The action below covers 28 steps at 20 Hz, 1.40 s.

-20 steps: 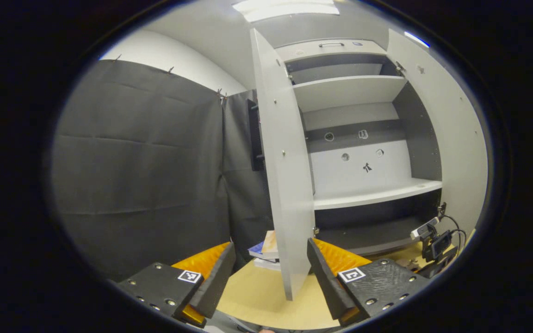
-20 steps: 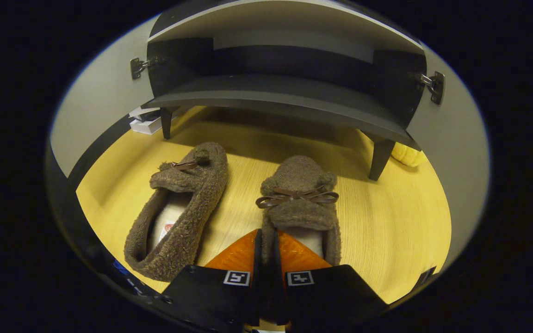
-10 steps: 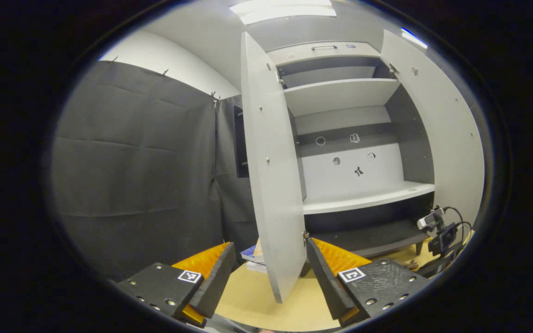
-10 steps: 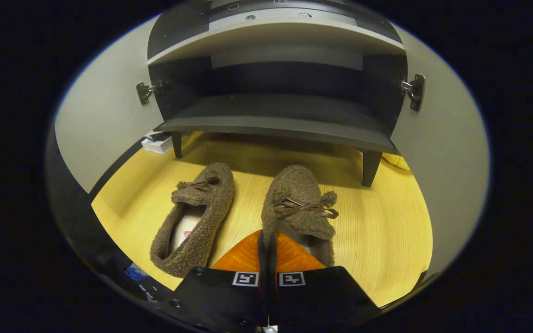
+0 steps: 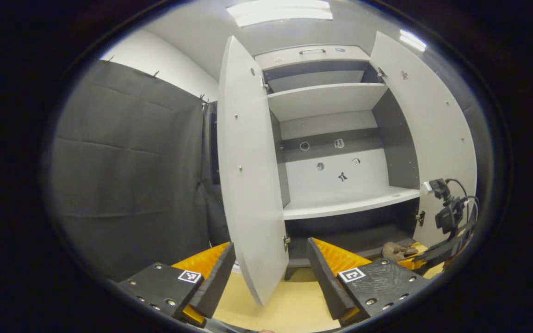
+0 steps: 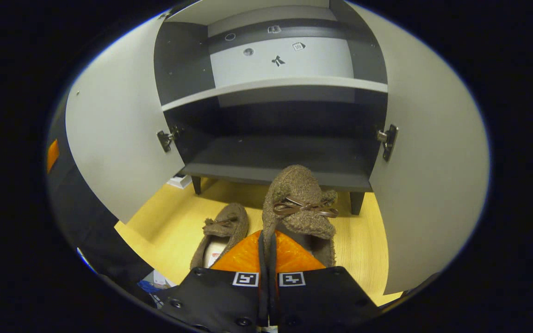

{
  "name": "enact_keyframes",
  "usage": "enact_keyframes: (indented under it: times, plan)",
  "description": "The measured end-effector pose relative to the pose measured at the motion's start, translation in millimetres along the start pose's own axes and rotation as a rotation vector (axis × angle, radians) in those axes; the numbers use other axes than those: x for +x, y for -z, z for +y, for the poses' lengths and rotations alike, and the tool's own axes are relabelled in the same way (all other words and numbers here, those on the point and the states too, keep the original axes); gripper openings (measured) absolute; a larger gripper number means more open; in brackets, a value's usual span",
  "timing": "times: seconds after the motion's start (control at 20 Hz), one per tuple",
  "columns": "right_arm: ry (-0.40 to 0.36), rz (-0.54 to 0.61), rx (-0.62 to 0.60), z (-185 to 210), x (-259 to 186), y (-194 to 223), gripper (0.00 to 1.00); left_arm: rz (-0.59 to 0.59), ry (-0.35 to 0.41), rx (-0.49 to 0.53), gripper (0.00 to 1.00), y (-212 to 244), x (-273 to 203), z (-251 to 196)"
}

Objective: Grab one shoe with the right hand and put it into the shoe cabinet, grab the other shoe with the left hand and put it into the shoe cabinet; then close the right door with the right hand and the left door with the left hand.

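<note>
Shoe (image 6: 300, 196) pinched in my right tool (image 6: 266, 247), lifted; cabinet shelf (image 6: 275, 162) at twelve o'clock. Next: carry forward, release. Left tool (image 5: 270, 273) wide.

Both slippers, the held one (image 6: 300, 194) and the other one (image 6: 222, 226), are shaggy fleece with smooth leathery-looking bows. The cabinet (image 6: 275, 157) has matt panels and shiny metal hinges (image 6: 388, 138), the floor (image 6: 174, 217) looks like pale woodgrain, and the booth's wall (image 5: 132, 162) is creased matt cloth.

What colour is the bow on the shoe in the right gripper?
Brown bow, on a brown fuzzy shoe; right gripper view shows it best.
</note>
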State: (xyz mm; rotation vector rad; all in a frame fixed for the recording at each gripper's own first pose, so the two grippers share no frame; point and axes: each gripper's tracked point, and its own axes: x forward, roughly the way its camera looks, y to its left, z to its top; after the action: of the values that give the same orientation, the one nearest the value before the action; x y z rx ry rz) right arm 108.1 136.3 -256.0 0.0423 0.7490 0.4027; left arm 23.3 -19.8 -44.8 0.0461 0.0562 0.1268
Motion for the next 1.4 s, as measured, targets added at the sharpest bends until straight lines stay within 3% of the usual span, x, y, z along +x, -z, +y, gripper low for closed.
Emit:
enact_keyframes:
  times: [0.35,0.8,1.4]
  plan:
    - [-0.034,-0.111,0.008,4.0,-34.6,-62.2,0.02,-0.023,0.061,-0.011,0.97,-5.9,11.1,-27.6]
    - [-0.052,-0.283,-0.064,23.4,-47.4,-162.7,0.02,-0.026,0.078,-0.029,0.97,0.3,32.4,-28.8]
    - [0.054,-0.426,-0.099,1.3,-12.1,-299.3,0.00,-0.002,0.103,-0.067,0.97,20.3,53.0,-25.3]
